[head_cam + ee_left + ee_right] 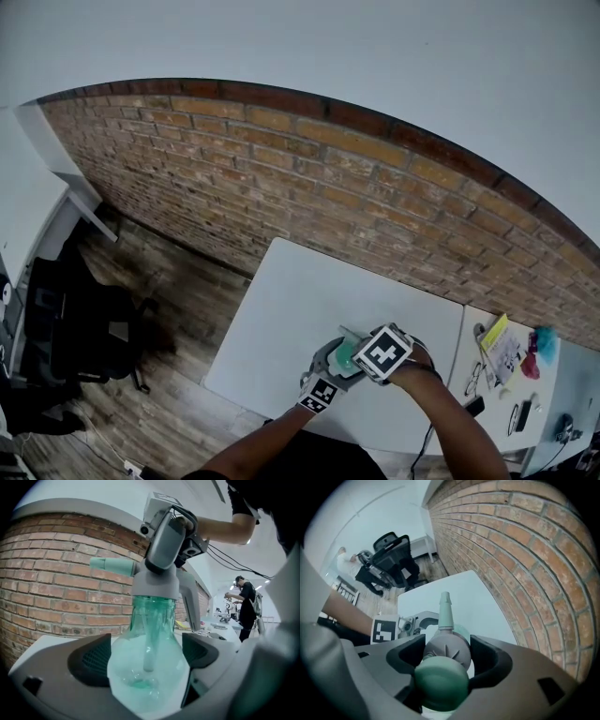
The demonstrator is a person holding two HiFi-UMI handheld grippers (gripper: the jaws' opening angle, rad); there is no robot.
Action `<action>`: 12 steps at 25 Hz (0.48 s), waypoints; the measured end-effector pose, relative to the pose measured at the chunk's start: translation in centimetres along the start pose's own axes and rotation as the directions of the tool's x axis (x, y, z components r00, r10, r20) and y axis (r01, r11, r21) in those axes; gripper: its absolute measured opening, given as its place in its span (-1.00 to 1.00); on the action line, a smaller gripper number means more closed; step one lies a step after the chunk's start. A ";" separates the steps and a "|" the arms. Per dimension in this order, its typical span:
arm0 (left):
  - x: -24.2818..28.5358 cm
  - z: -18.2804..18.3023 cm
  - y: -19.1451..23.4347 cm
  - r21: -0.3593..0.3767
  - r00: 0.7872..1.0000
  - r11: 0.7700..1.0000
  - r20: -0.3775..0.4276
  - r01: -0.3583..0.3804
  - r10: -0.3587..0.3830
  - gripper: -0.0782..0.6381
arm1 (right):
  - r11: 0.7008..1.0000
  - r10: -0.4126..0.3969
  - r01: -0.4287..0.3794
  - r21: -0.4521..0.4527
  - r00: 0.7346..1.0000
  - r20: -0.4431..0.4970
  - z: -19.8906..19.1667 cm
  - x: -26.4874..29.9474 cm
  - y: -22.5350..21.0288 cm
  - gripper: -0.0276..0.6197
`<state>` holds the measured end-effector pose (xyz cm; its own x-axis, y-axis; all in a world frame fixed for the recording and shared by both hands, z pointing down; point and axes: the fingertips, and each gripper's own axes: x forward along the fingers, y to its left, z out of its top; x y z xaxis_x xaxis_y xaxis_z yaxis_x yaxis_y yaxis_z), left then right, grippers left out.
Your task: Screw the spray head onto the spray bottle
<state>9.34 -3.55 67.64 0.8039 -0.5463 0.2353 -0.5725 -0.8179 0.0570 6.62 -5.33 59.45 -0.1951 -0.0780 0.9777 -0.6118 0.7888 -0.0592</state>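
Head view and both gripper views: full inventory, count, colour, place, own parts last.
spray bottle: 1, clear green, upright between the left jaws
spray head: 1, grey with pale green nozzle, on the bottle's neck
table: 1, white, against the wall
brick wall: 1, red-brown, behind the table
office chair: 1, black, left of the table
side desk: 1, white, right of the table, clutter on it
bystander: 1, dark clothes, far background
left gripper: 1, grey, jaws apart around the bottle
right gripper: 1, grey, jaws shut on the spray head
forearms: 2, bare, bottom of head view
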 end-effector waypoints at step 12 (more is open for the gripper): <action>0.0 -0.8 0.0 -0.030 1.000 0.999 -0.012 -0.027 0.027 0.49 | 0.999 0.017 -0.024 0.029 0.976 0.219 0.3 -4.7 -0.8 0.04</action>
<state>9.23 -3.44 68.40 0.7862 -0.5661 0.2480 -0.5989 -0.7969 0.0796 7.81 -5.82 54.88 -0.3689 -0.1963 0.9085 -0.6288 0.7726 -0.0884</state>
